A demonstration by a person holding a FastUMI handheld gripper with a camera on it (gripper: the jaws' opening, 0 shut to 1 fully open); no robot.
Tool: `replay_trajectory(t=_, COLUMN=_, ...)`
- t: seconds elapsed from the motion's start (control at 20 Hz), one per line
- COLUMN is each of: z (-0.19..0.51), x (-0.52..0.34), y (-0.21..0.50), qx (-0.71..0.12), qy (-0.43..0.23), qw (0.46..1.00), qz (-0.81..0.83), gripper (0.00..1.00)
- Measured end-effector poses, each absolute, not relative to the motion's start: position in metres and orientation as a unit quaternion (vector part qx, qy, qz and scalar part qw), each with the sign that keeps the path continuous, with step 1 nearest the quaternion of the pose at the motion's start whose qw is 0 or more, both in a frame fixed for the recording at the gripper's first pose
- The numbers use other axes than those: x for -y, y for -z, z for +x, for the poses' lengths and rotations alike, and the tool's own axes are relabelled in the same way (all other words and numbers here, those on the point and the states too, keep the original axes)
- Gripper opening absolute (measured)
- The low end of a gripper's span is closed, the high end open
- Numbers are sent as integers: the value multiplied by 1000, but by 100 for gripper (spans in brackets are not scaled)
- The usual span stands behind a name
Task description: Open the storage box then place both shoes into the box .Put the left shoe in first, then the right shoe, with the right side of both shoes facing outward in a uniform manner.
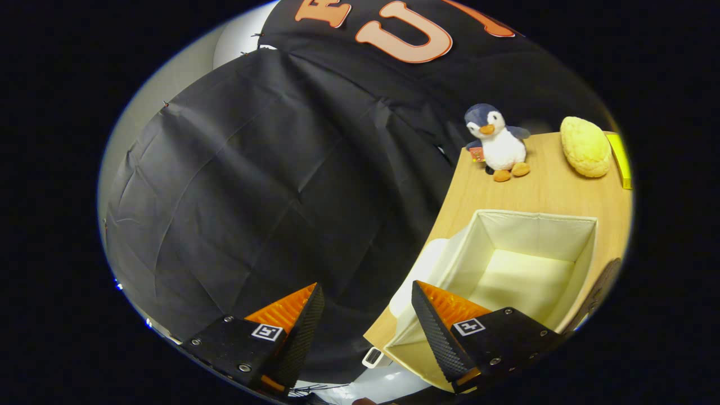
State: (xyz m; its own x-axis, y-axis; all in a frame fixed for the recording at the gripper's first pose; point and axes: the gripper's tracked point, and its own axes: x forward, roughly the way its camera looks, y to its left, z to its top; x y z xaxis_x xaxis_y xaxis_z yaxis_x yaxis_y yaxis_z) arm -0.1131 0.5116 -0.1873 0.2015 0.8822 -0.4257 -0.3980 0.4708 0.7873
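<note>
Gripper [367, 306] up close, jaws spread wide and holding nothing, ridged wedge fingers [430, 320] apart. Just beyond the right finger sits the storage box [585, 247], open, cream fabric walls, square and empty, its near corner hidden by that finger. It rests on a wooden table [540, 188]. Behind the box: a plush penguin [499, 143] and a bumpy yellow bread-shaped cushion [586, 146]. A dark thing beside the box is cut off.
</note>
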Motion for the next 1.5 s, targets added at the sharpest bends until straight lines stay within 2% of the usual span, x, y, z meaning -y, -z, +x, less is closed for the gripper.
replay_trajectory(t=0.35, z=-90, x=-395, y=236, qx=-446, qy=-355, qw=791, qz=223, gripper=96)
replay_trajectory(t=0.7, z=-110, x=-267, y=306, qx=-476, qy=-253, qw=826, qz=165, gripper=96)
replay_trajectory(t=1.05, z=-134, x=-199, y=377, qx=-523, qy=-187, qw=826, qz=94, gripper=94)
replay_trajectory(t=1.35, z=-125, x=-180, y=431, qx=-549, qy=-138, qw=822, qz=58, gripper=75)
replay_trajectory(t=1.5, z=-111, x=-179, y=445, qx=-544, qy=-120, qw=829, qz=48, gripper=58)
